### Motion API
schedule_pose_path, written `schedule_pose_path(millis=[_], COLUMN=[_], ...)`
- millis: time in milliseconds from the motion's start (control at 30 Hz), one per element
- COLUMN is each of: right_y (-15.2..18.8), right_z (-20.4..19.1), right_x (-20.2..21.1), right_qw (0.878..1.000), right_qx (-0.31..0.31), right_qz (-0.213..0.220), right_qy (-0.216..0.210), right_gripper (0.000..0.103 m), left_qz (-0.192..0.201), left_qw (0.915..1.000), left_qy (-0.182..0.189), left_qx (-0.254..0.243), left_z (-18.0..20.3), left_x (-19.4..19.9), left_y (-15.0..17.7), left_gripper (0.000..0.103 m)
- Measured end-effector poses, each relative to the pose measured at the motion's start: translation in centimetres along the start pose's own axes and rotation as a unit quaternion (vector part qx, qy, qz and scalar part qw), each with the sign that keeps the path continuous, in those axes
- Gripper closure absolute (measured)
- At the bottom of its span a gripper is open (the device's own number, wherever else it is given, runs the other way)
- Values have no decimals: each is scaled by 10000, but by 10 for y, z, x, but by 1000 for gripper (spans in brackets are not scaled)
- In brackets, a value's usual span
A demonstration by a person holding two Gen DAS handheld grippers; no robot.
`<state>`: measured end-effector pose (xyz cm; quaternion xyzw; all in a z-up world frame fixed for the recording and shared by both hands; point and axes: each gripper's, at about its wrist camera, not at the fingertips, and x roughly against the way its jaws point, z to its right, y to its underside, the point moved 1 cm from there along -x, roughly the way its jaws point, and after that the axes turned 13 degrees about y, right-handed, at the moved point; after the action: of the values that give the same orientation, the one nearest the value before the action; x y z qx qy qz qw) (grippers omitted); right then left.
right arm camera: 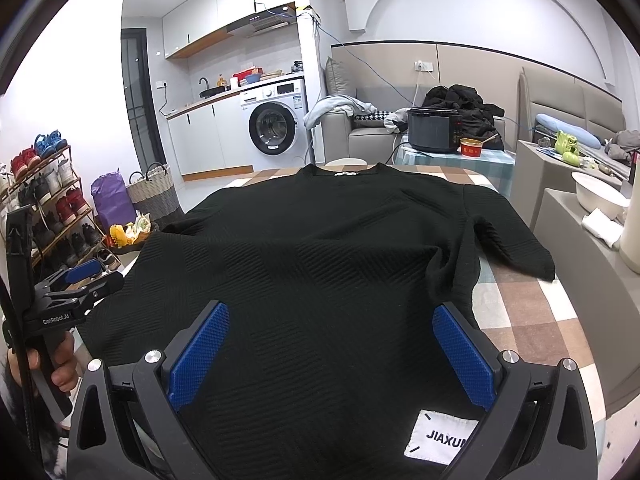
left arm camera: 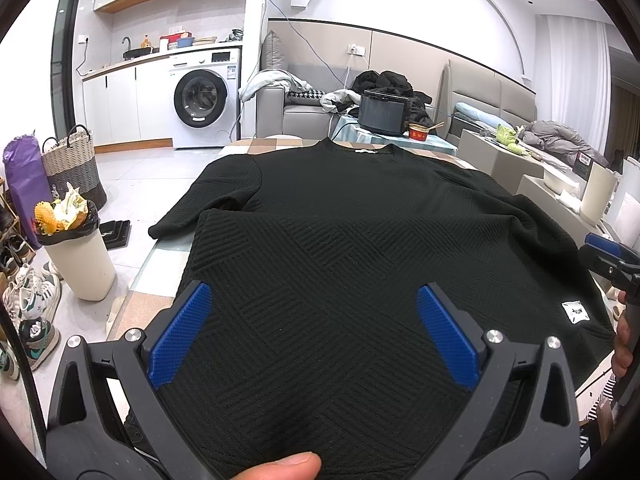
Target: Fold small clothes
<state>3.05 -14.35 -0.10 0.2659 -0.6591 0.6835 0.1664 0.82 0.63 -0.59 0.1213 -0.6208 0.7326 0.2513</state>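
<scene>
A black ribbed sweater (left arm camera: 360,216) lies flat on a table with a checked cloth (right arm camera: 532,312), collar at the far end and hem towards me. Its left sleeve (left arm camera: 180,216) droops over the table's left edge. The right sleeve (right arm camera: 508,240) rests on the cloth. My left gripper (left arm camera: 314,290) stands open over the hem's left part, with cloth showing between its blue pads (left arm camera: 180,332). Over the hem's right part my right gripper (right arm camera: 330,308) is open too, next to a white label (right arm camera: 440,440). Each gripper shows in the other view: right gripper (left arm camera: 608,256), left gripper (right arm camera: 84,276).
Left of the table stand a full bin (left arm camera: 80,256), a woven basket (left arm camera: 72,164), loose shoes (left arm camera: 36,300) and a shoe rack (right arm camera: 48,208). Behind it a black appliance (right arm camera: 434,130) and a red bowl (right arm camera: 472,147) sit on a side table. A white basin (right arm camera: 596,196) is to the right.
</scene>
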Motion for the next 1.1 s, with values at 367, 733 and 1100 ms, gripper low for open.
schedule_pose_path(millis=[367,733,1100], right_y=[0,0,-3], right_z=[0,1,7], right_x=[0,-1,-4], right_qw=[10000,10000,9995], right_qx=[7,-12,-80], right_qz=[0,-80,-242], right_qy=[13,16,-169], right_gripper=[0,0,0], left_qz=[1,-6,-17], left_qw=[10000,10000,10000], left_qy=[0,5,92], left_qx=[3,1,1], left_z=[0,0,0], left_x=[-1,0,-1], left_y=[0,0,2], left_gripper=[1,1,1])
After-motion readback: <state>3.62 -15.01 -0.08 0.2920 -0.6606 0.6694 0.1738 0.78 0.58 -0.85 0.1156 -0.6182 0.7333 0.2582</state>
